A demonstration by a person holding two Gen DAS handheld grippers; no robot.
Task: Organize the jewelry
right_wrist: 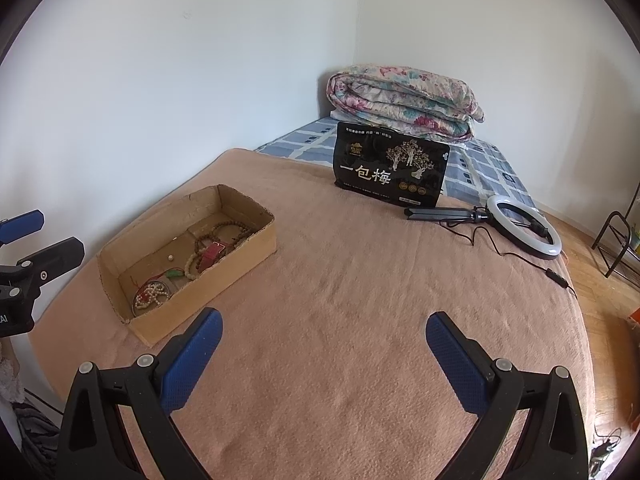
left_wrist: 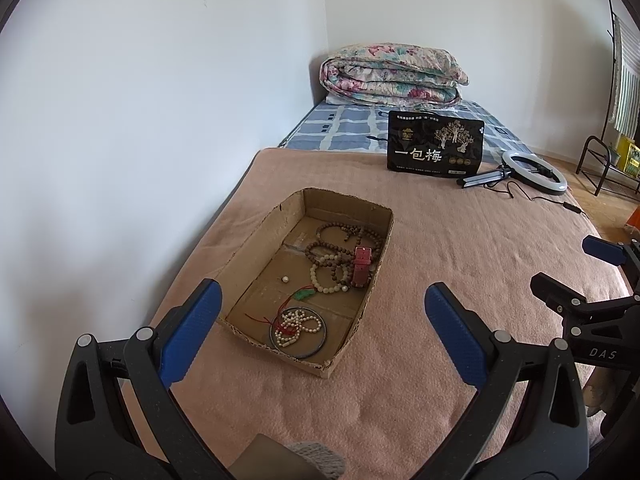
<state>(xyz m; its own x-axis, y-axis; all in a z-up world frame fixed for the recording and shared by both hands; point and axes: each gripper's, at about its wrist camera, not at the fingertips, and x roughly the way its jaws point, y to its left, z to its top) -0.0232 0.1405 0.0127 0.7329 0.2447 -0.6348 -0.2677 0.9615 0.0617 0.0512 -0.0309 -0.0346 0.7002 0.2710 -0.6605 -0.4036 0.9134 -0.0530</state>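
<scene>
Shallow open-topped brown cardboard box (left_wrist: 240, 272), edges torn, lies flat on the bed. Contents, all loose on its floor: dark brown wooden bead strands (left_wrist: 340, 244) coiled at the far end; pink watch strap (left_wrist: 361, 266) lying over them; pale cream bead bracelet (left_wrist: 326, 278) beside it; single white pearl (left_wrist: 285, 279) apart; green pendant on red cord (left_wrist: 303, 295); white bead string (left_wrist: 298, 324) inside a thin metal bangle (left_wrist: 316, 350) at the near end.

box: shallow open brown cardboard box (left_wrist: 362, 210) on the pink blanket (left_wrist: 460, 264), left side, near wall
in box: brown bead strands (left_wrist: 344, 240), red watch strap (left_wrist: 361, 266), white pearl string (left_wrist: 298, 322), all inside
behind box: black snack bag (left_wrist: 435, 146) upright
right of bag: white ring light (left_wrist: 534, 170) lying flat
far back: folded floral quilt (left_wrist: 394, 74) on bed
</scene>
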